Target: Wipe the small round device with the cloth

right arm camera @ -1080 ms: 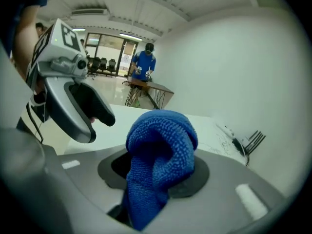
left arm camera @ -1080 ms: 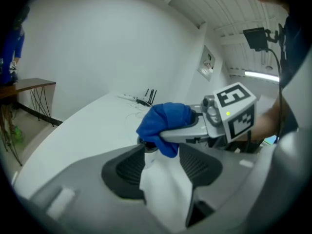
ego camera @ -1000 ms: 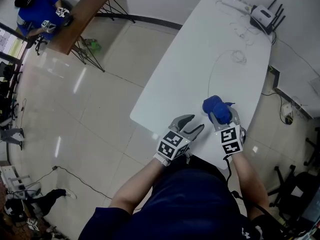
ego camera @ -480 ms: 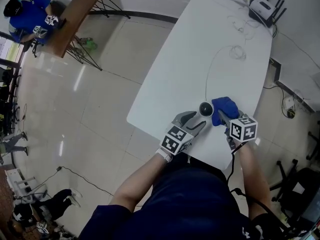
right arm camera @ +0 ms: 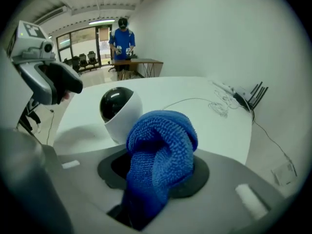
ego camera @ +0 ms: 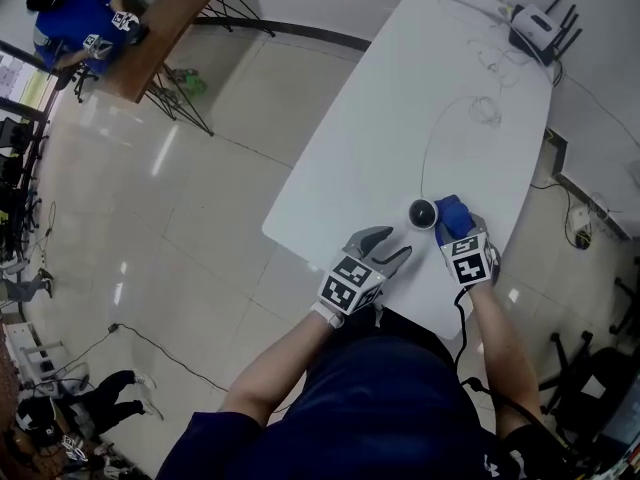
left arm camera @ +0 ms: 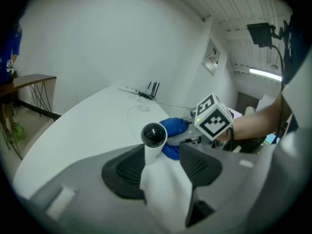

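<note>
Right gripper (ego camera: 453,231), seen from the head view, is clamped on a bunched blue cloth (ego camera: 452,212) near the front edge of the white table (ego camera: 400,118). The cloth sits just beside the small round device (ego camera: 423,212), on the device's right. The left gripper (ego camera: 387,248) rests nearby with its jaws spread and nothing between them, its tips short of the device. A thin cable (ego camera: 428,143) runs from the device toward the table's far end.

From the left gripper view, the device stands just past the parted, ribbed dark pads. It has a glossy black dome on a smooth white body, and the cloth crowds in behind it.

From the right gripper view, the cloth is a nubby, looped microfibre wad pinched between the jaws. Its top bulges forward and covers part of the device's white shell (whether it actually presses there cannot be told).

The step in hand looks like bringing the cloth onto the device, with wiping only about to start. The next move probably calls for light strokes around the curved dome. The device looks light and smooth, so it may slide or tip, and the open left gripper could steady its base.
</note>
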Demonstrator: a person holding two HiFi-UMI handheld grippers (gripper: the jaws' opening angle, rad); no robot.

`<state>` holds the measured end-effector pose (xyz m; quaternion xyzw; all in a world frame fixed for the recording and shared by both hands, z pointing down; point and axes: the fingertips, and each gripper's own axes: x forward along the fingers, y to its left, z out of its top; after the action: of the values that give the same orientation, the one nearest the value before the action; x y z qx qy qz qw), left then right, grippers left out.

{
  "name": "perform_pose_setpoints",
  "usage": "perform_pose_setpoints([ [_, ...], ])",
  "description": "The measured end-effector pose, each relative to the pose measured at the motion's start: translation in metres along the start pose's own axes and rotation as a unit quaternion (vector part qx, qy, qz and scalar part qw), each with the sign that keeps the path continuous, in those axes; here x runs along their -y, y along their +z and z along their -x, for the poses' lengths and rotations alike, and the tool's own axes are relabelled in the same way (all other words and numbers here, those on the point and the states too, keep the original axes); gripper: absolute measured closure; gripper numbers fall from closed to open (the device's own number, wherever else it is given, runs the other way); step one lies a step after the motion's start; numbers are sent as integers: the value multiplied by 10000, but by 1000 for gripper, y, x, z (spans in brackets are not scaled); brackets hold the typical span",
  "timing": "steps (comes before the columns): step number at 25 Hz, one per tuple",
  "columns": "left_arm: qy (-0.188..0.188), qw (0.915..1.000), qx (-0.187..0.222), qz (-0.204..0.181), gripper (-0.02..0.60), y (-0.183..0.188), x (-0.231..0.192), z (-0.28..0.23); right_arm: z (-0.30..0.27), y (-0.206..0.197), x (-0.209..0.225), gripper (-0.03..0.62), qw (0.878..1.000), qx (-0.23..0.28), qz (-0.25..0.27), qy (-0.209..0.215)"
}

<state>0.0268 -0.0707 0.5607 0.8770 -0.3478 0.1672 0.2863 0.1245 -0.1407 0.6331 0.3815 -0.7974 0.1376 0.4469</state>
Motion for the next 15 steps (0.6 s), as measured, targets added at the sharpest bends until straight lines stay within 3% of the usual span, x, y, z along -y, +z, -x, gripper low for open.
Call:
perform_pose_setpoints([
  [3,35,10000,43,18,360,-2,3,10,24,14,7,434,9982,481,-304,-200],
  [7,67,9999,70,-64,360,-2,8,19,66,53,4,434,9916,1272,42,-232],
  [9,46,9999,79,-135,361,2,11,17,77,70,-13,434,9863,1557,513,172],
  [11,-1,9998,108,-167,360,4,15,15,81,75,-33,434,9791,1487,1312,451],
  [13,-33,9998,76,-204,362,6,17,16,77,73,-47,434,9679,1236,2143,444],
  [15,-61,9998,71,-197,362,8,17,16,72,72,-52,434,9594,1084,2573,413],
])
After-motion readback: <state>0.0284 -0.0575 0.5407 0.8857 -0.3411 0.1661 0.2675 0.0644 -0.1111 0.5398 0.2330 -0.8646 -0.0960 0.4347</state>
